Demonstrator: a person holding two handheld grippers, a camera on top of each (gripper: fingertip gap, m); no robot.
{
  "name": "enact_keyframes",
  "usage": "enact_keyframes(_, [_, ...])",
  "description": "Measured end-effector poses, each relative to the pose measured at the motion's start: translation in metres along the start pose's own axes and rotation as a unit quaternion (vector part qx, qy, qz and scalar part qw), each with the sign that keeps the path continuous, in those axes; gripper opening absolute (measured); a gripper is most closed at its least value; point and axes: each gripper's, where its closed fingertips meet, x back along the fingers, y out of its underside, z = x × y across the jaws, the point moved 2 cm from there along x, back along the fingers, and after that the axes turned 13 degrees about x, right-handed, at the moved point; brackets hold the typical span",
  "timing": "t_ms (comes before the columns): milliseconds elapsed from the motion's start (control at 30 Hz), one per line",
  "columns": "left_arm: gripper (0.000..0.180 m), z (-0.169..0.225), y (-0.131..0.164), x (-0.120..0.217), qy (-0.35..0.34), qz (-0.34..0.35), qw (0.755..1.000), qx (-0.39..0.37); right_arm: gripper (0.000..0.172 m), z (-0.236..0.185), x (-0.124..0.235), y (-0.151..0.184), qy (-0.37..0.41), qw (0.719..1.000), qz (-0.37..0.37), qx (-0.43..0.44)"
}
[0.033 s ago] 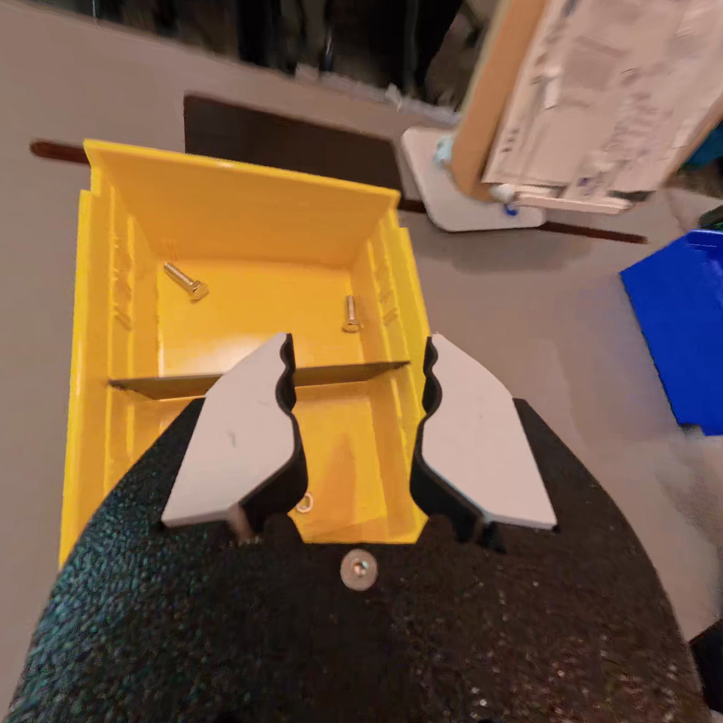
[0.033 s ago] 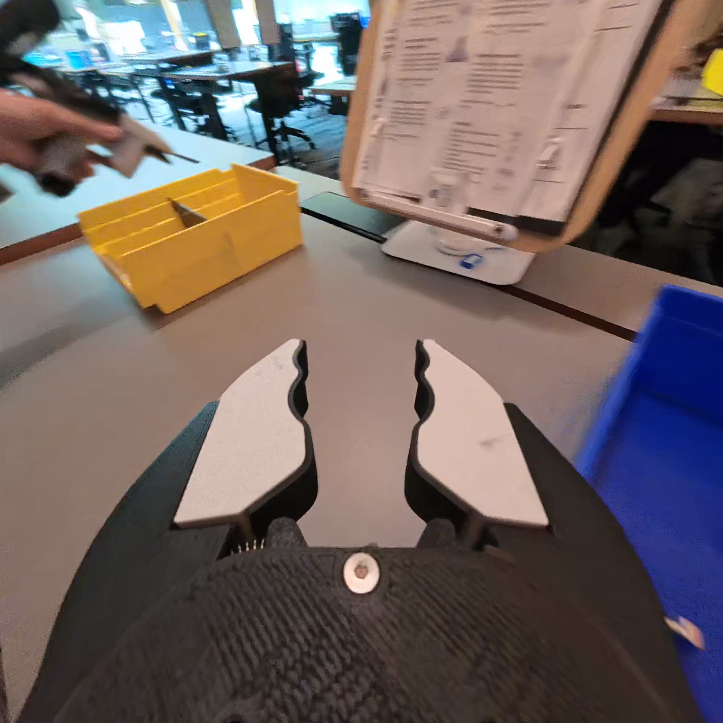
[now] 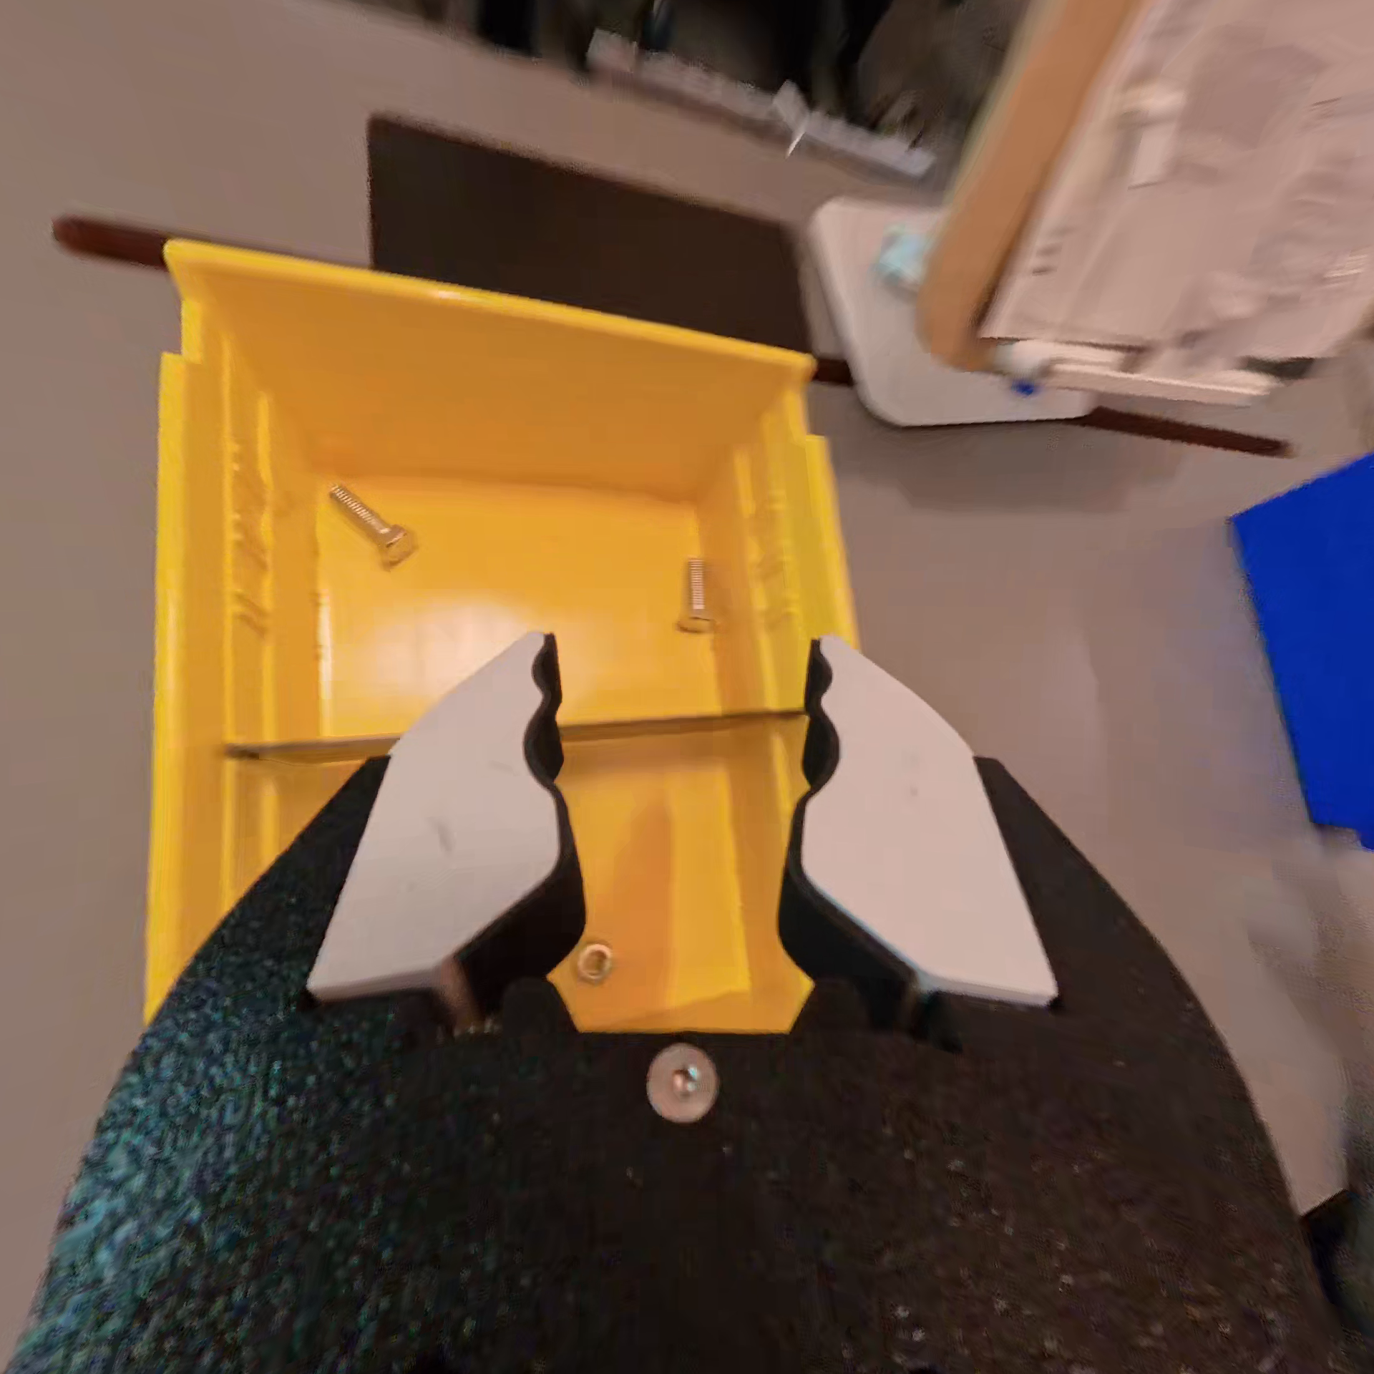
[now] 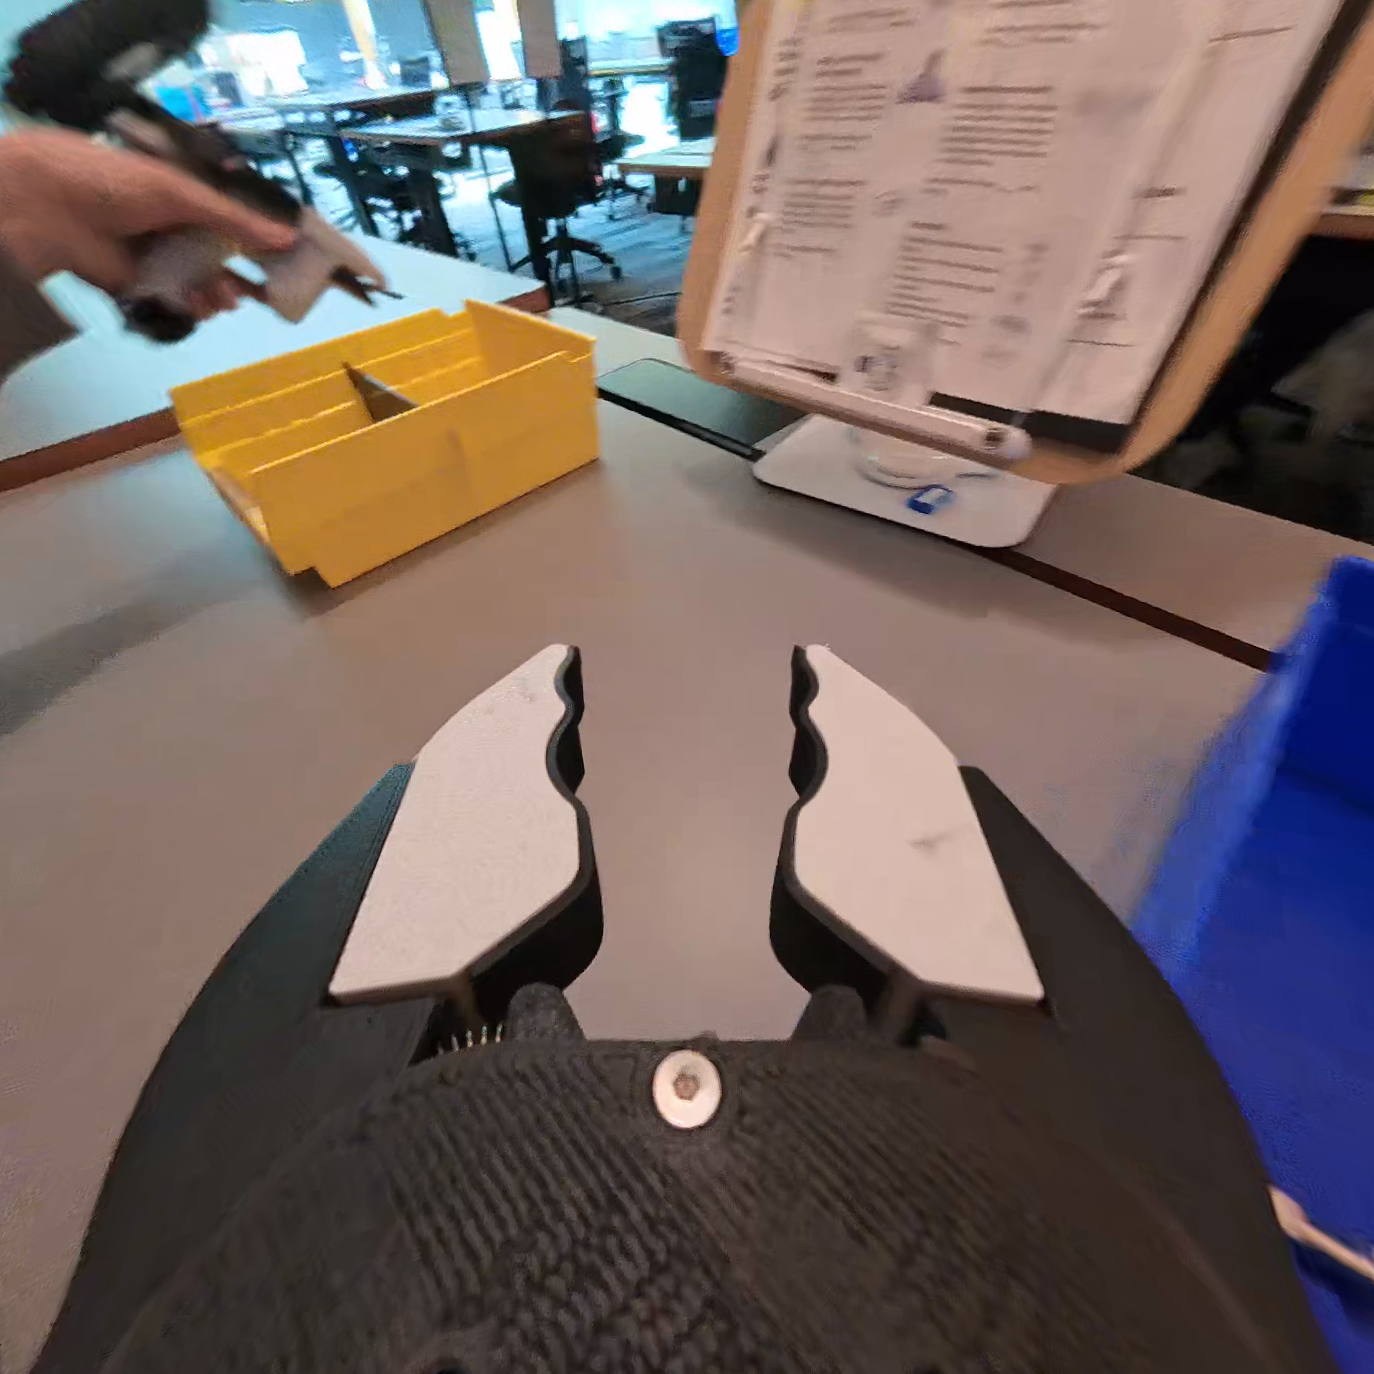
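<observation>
Hovering above the yellow bin, the left gripper gapes wide, gripping nothing; two bolts lie beyond the divider, a nut in the near compartment. The right gripper, likewise spread and bare, hangs over the grey table beside a blue bin

Bin: bright yellow, with a dull metallic divider.
Bolts: brass-gold, as is the nut.
Second bin: saturated blue.
Bench: matt grey-brown with a dark brown seam.
Left tool and right tool: pale grey finger plates, black pads, black textured bodies.
Stand: white base, tan board, white printed sheets.
</observation>
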Motion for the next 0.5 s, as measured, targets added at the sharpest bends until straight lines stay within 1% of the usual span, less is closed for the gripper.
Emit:
enact_keyframes(67, [0.055,-0.028,-0.015,-0.03,-0.082,-0.056,0.994,0.038,0.054,-0.014,-0.024,0.007,-0.004,1.0,-0.001,0.017])
enact_keyframes(100, [0.05,-0.045,-0.02,-0.041,-0.129,-0.076,0.987,0.061,0.054,-0.018,-0.036,0.012,-0.004,1.0,-0.009,0.027])
enact_keyframes(167, [0.045,-0.069,-0.029,-0.059,-0.197,-0.085,0.971,0.109,0.058,-0.028,-0.053,0.019,-0.017,0.999,-0.029,0.04])
enact_keyframes(233, [0.044,-0.084,-0.037,-0.074,-0.228,-0.074,0.958,0.154,0.06,-0.036,-0.063,0.024,-0.035,0.998,-0.032,0.05])
enact_keyframes(333, [0.04,-0.091,-0.041,-0.093,-0.247,-0.071,0.945,0.202,0.06,-0.04,-0.069,0.03,-0.054,0.996,-0.033,0.054])
enact_keyframes(400, [0.036,-0.095,-0.042,-0.103,-0.266,-0.065,0.938,0.213,0.06,-0.037,-0.069,0.031,-0.055,0.997,-0.028,0.046])
enact_keyframes(500, [0.027,-0.105,-0.043,-0.112,-0.311,-0.06,0.926,0.204,0.06,-0.033,-0.066,0.027,-0.06,0.998,-0.004,0.009])
